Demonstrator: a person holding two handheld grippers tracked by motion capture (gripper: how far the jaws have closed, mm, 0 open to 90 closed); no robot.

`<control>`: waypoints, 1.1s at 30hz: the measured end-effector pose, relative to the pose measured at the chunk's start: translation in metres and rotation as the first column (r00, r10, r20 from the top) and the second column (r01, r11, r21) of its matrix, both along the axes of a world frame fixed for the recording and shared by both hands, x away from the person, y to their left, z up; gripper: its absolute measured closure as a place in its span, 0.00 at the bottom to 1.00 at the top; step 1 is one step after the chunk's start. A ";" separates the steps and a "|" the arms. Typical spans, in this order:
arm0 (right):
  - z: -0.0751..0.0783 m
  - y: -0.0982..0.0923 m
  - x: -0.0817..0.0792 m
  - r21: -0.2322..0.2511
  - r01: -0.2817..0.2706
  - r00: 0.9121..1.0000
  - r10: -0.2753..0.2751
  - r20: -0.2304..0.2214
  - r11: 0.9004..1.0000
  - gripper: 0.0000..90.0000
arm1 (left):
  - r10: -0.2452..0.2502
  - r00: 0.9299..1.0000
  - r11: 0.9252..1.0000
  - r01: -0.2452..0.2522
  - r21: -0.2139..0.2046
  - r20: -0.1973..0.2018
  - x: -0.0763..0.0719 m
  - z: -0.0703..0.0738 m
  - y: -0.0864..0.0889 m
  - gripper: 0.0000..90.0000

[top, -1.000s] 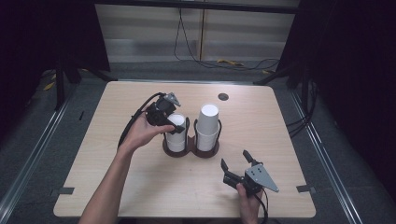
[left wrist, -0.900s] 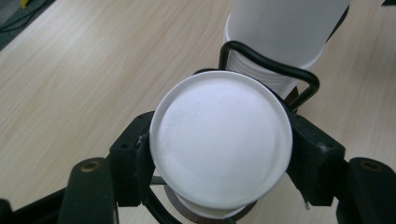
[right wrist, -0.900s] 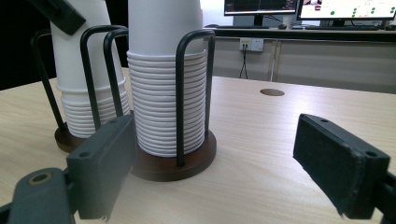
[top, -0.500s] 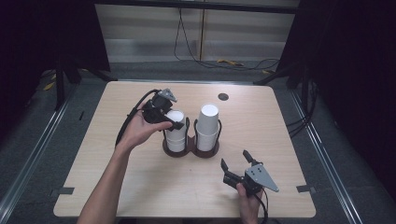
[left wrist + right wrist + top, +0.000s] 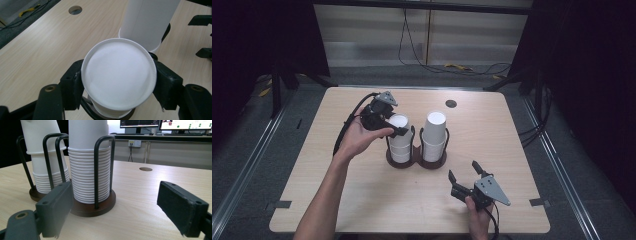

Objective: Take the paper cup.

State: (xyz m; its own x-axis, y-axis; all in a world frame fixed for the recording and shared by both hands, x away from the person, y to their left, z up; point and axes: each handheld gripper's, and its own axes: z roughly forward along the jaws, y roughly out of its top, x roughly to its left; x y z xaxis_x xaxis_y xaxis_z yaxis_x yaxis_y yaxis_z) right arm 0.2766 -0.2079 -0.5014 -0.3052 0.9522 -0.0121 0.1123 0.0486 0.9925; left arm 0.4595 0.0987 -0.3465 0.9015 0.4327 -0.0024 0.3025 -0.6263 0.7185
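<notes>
High view, left to right. Left hand (image 5: 357, 140) holds the left gripper (image 5: 399, 131) over the left stack of paper cups (image 5: 400, 142). The jaws grip the top cup at its upturned base. The left gripper view gives the detail: the cup's round white base (image 5: 118, 75) sits between the two black pads (image 5: 163, 82), one pad against each side, so the jaws are pinching the cup. Beneath it, the rims of further cups and a dark holder base are just visible at the bottom edge.

Right of this stands the second stack (image 5: 434, 135), taller in the high view, in its own wire holder (image 5: 432, 159). The two round dark bases touch or nearly touch. In the left gripper view this stack rises just behind the gripped cup.

Further right and nearer the person, the right gripper (image 5: 464, 178) lies low over the table (image 5: 512, 145), held by the right hand (image 5: 477, 210), well apart from the holders. Jaws spread wide, nothing between them. The right gripper view confirms this: both pads (image 5: 182, 207) stand far apart with bare table between. That view alone shows the many nested cup rims (image 5: 85, 182) and the black wire hoops (image 5: 103, 170) from the side, plus monitors (image 5: 160, 123) beyond the table.

A round hole (image 5: 451, 103) lies in the tabletop toward the far edge.
</notes>
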 end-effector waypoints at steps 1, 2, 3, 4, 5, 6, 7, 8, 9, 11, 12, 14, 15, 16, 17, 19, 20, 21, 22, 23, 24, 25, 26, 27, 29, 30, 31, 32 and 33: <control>0.000 0.000 0.000 0.000 0.000 1.000 0.000 0.000 1.000 0.15 | 0.000 1.000 1.000 0.000 0.000 0.000 0.000 0.000 0.000 0.38; 0.000 0.000 0.000 0.000 0.000 1.000 0.000 0.000 1.000 0.15 | 0.002 1.000 1.000 -0.002 -0.010 0.004 0.000 0.001 0.001 0.38; 0.000 0.000 0.000 -0.001 -0.001 1.000 0.001 0.002 1.000 0.15 | 0.006 1.000 1.000 -0.006 -0.022 0.001 -0.001 0.002 0.001 0.38; 0.000 0.000 0.000 -0.001 0.000 1.000 0.000 0.002 1.000 0.15 | 0.003 1.000 1.000 -0.003 -0.025 0.004 -0.001 0.002 0.002 0.38; 0.000 0.000 0.000 -0.001 0.000 1.000 0.000 0.002 1.000 0.15 | 0.008 1.000 1.000 -0.008 -0.027 0.005 -0.001 0.003 0.003 0.38; 0.000 0.000 0.000 -0.001 -0.001 1.000 0.001 0.002 1.000 0.15 | 0.009 1.000 1.000 -0.009 -0.024 0.011 -0.001 0.003 0.004 0.38; 0.000 0.000 0.000 -0.001 0.000 1.000 0.000 0.001 1.000 0.15 | 0.012 1.000 0.999 -0.012 -0.033 0.010 -0.001 0.004 0.005 0.38; 0.000 0.000 0.000 -0.001 0.000 1.000 0.000 0.001 1.000 0.15 | 0.011 1.000 0.999 -0.010 -0.042 0.015 -0.002 0.004 0.006 0.38; 0.000 0.000 0.000 -0.001 -0.001 1.000 0.001 0.002 1.000 0.15 | 0.009 1.000 0.999 -0.007 -0.053 0.022 -0.002 0.006 0.008 0.38; 0.000 0.000 0.000 0.000 0.000 1.000 0.000 0.000 1.000 0.15 | 0.008 1.000 0.997 -0.007 -0.080 0.019 -0.003 0.008 0.009 0.38; 0.000 0.000 0.000 0.000 0.000 1.000 0.000 0.000 1.000 0.15 | 0.008 1.000 0.997 -0.007 -0.080 0.019 -0.003 0.008 0.009 0.38; 0.000 0.000 0.000 -0.002 0.000 1.000 0.000 0.002 1.000 0.15 | 0.016 0.999 0.997 -0.014 -0.072 0.029 -0.003 0.010 0.011 0.38; 0.000 0.000 0.000 -0.002 0.000 1.000 0.000 0.002 1.000 0.15 | 0.009 0.999 0.997 -0.006 -0.075 0.034 -0.003 0.010 0.011 0.38; 0.000 0.000 0.000 -0.001 0.000 1.000 0.000 0.000 1.000 0.15 | 0.013 0.999 0.996 -0.010 -0.088 0.038 -0.005 0.012 0.012 0.38; 0.000 0.000 0.000 -0.001 0.000 1.000 0.000 0.001 1.000 0.15 | 0.008 0.999 0.997 -0.004 -0.081 0.042 -0.005 0.013 0.013 0.38; 0.000 0.000 0.000 0.001 0.000 1.000 0.000 -0.003 1.000 0.15 | 0.006 0.999 0.996 -0.002 -0.087 0.046 -0.006 0.015 0.013 0.38; 0.000 0.000 0.000 -0.004 -0.002 1.000 0.002 0.000 1.000 0.15 | 0.015 0.999 0.995 -0.011 -0.102 0.044 -0.006 0.016 0.013 0.38; 0.000 0.000 0.000 -0.004 -0.002 1.000 0.002 0.000 1.000 0.15 | 0.017 0.999 0.994 -0.011 -0.106 0.052 -0.007 0.017 0.014 0.38; 0.000 0.000 0.000 -0.003 -0.001 1.000 0.001 -0.001 1.000 0.15 | 0.016 0.998 0.993 -0.009 -0.120 0.058 -0.008 0.020 0.015 0.38; 0.000 0.000 0.000 -0.004 -0.002 1.000 0.002 0.000 1.000 0.15 | 0.016 0.998 0.993 -0.009 -0.120 0.058 -0.008 0.020 0.015 0.38; 0.000 0.000 0.000 -0.004 -0.002 1.000 0.002 0.000 1.000 0.15 | 0.017 0.998 0.991 -0.009 -0.134 0.059 -0.009 0.022 0.016 0.38; 0.000 0.000 0.000 -0.004 -0.002 1.000 0.002 0.000 1.000 0.15 | 0.017 0.998 0.991 -0.009 -0.134 0.059 -0.009 0.022 0.016 0.38; 0.000 0.000 0.000 -0.004 -0.002 1.000 0.002 -0.001 1.000 0.15 | 0.018 0.997 0.990 -0.008 -0.142 0.070 -0.010 0.023 0.018 0.38; 0.000 0.000 0.000 -0.003 -0.001 1.000 0.001 -0.002 1.000 0.15 | 0.018 0.997 0.990 -0.008 -0.142 0.070 -0.010 0.023 0.018 0.38; 0.000 0.000 0.000 -0.003 -0.002 1.000 0.002 -0.001 1.000 0.15 | 0.023 0.995 0.988 -0.008 -0.154 0.095 -0.012 0.025 0.019 0.38; 0.000 0.000 0.000 -0.004 -0.001 1.000 0.001 0.000 1.000 0.15 | 0.028 0.995 0.986 -0.011 -0.165 0.097 -0.013 0.025 0.019 0.38; 0.000 0.000 0.000 -0.005 -0.001 1.000 0.001 0.001 1.000 0.15 | 0.027 0.994 0.986 -0.009 -0.169 0.102 -0.013 0.025 0.020 0.38; 0.000 0.000 0.000 -0.005 -0.001 1.000 0.001 0.001 1.000 0.15 | 0.027 0.994 0.986 -0.009 -0.169 0.102 -0.013 0.025 0.020 0.38; 0.000 0.000 0.000 -0.005 -0.001 1.000 0.001 0.001 1.000 0.15 | 0.031 0.993 0.985 -0.012 -0.173 0.110 -0.013 0.025 0.021 0.38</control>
State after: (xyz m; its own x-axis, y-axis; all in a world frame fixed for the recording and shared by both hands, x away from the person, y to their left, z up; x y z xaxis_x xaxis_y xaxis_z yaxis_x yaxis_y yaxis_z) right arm 0.2765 -0.2080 -0.5014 -0.3065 0.9517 -0.0173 0.1115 0.0539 0.9923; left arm 0.4467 0.1194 -0.3215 0.8907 0.4541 0.0220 0.2263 -0.4848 0.8448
